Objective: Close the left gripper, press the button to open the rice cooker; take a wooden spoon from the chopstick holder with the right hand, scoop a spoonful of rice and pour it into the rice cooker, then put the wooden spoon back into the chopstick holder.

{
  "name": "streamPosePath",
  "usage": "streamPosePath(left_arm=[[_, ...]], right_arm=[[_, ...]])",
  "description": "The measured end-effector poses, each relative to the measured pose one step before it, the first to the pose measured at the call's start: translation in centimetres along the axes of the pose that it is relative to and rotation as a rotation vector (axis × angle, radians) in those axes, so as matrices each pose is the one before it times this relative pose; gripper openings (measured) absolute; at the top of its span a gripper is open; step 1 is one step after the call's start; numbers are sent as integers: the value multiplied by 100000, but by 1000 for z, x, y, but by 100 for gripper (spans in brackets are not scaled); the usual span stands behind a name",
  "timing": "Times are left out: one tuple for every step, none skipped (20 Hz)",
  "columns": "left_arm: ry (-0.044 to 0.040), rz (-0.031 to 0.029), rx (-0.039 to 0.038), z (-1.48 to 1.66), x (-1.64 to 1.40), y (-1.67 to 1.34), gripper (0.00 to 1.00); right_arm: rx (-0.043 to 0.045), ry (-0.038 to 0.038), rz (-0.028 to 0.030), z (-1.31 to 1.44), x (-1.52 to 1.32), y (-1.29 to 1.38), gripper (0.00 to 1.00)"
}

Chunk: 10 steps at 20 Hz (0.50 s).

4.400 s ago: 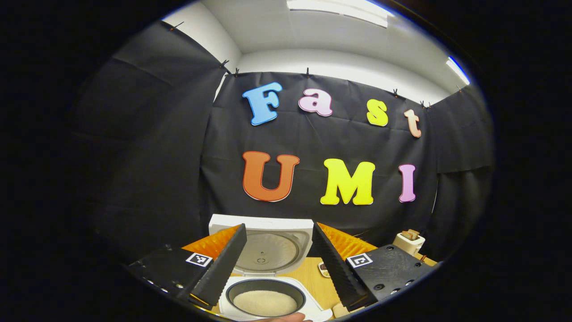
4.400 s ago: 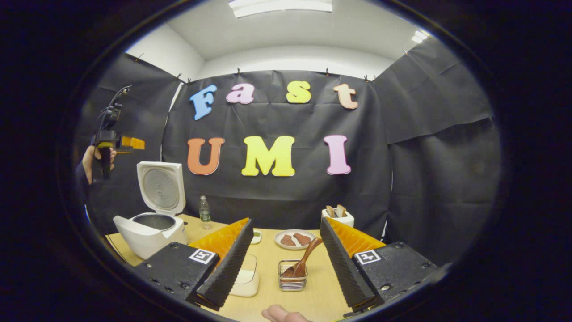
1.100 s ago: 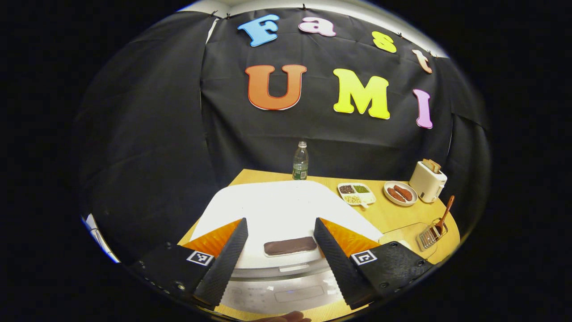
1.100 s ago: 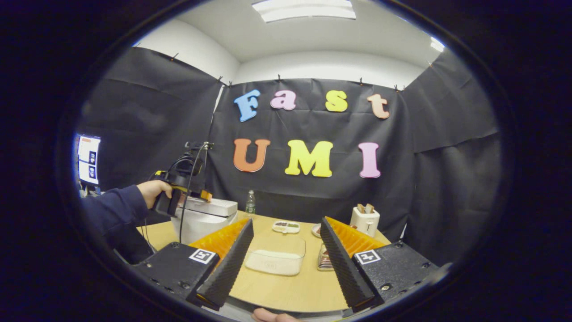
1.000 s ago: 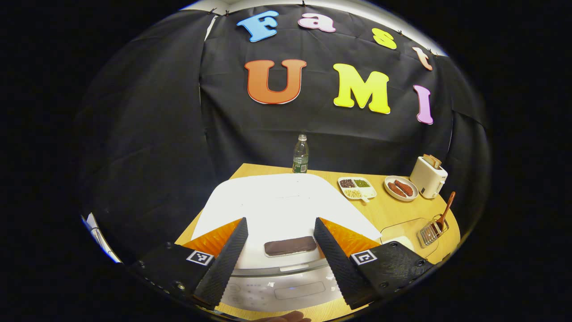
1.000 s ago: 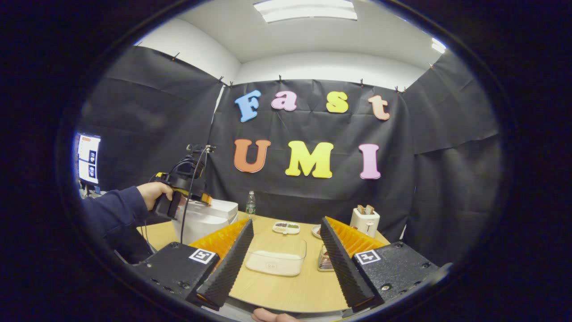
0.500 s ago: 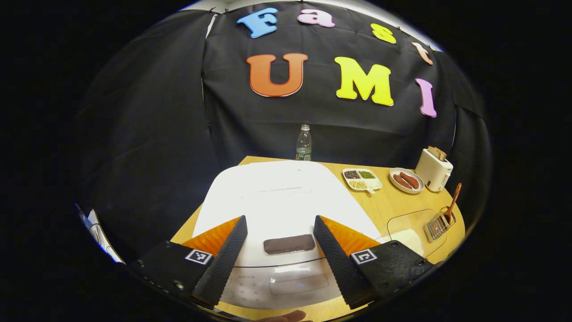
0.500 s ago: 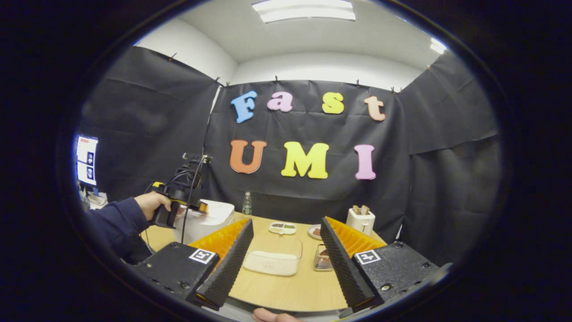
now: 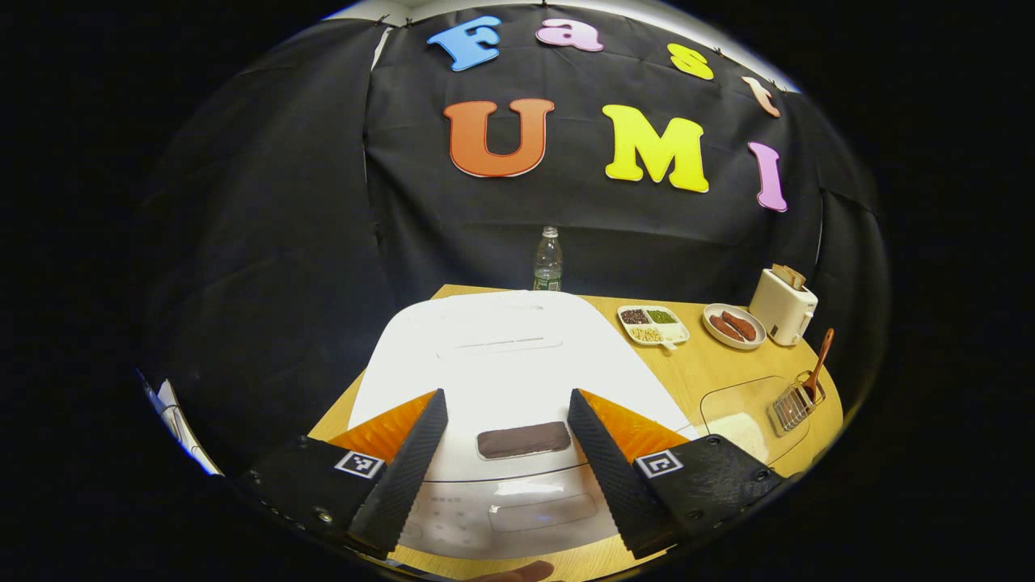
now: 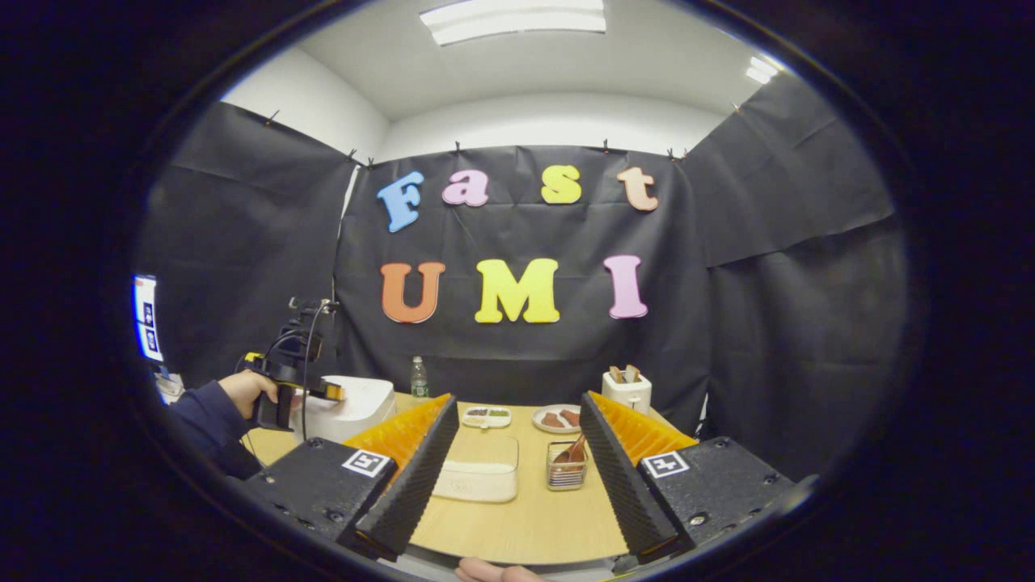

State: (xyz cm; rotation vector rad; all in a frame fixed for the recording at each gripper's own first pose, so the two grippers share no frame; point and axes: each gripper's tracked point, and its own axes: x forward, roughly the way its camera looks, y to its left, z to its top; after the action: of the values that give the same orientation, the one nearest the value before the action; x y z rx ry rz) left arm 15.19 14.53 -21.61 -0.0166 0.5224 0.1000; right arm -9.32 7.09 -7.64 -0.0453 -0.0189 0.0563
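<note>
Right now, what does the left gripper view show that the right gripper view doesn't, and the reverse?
Left gripper view: the closed rice cooker's lid from above, its button between the fingers of the open left tool. Right gripper view: a hand holding the left tool at the cooker, plus ceiling lights. Shared: cooker, wooden spoon in chopstick holder, rice container, toaster.

I am working in a staged recording booth, not a real kitchen: black cloth [image 10: 776, 267] pinned up as walls, plain white ceiling with a strip light [image 10: 513, 18] above. One wooden table [image 10: 525, 517] carries kitchen props: a rice cooker [image 9: 501, 356], toaster [image 9: 781, 305], water bottle [image 9: 548, 260], sausage plate [image 9: 732, 326]. A monitor [image 10: 147, 318] glows at the left edge.
</note>
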Motion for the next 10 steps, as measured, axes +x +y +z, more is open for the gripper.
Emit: streamPosePath(left_arm=[[-40, -87, 129, 16, 9, 48, 98], [-580, 131, -796, 115, -20, 60, 98], [-660, 11, -1476, 86, 37, -1, 98], [-930, -173, 366, -154, -7, -40, 98], [-613, -71, 1195, -5, 158, -60, 99], [-311, 15, 496, -35, 114, -22, 99], [-740, 507, -1003, 126, 64, 89, 99], [-1018, 766, -717, -14, 74, 29, 99], [-1039, 529, 811, 91, 123, -54, 99], [-335, 312, -52, -30, 95, 45, 99]], right_arm=[[-116, -179, -214, -6, 18, -210, 98], [82, 4, -228, 53, 79, -224, 98], [507, -114, -309, 109, 56, -328, 98], [1165, -46, -939, 31, 77, -513, 98], [1733, -140, -1465, 115, 188, -632, 98], [1183, 129, -1222, 14, 162, -621, 98], [645, 75, -1023, 13, 148, -410, 99], [473, 169, -1097, 0, 95, -450, 98], [339, 462, -885, -53, 181, -272, 98], [567, 227, -479, -56, 77, -131, 98]])
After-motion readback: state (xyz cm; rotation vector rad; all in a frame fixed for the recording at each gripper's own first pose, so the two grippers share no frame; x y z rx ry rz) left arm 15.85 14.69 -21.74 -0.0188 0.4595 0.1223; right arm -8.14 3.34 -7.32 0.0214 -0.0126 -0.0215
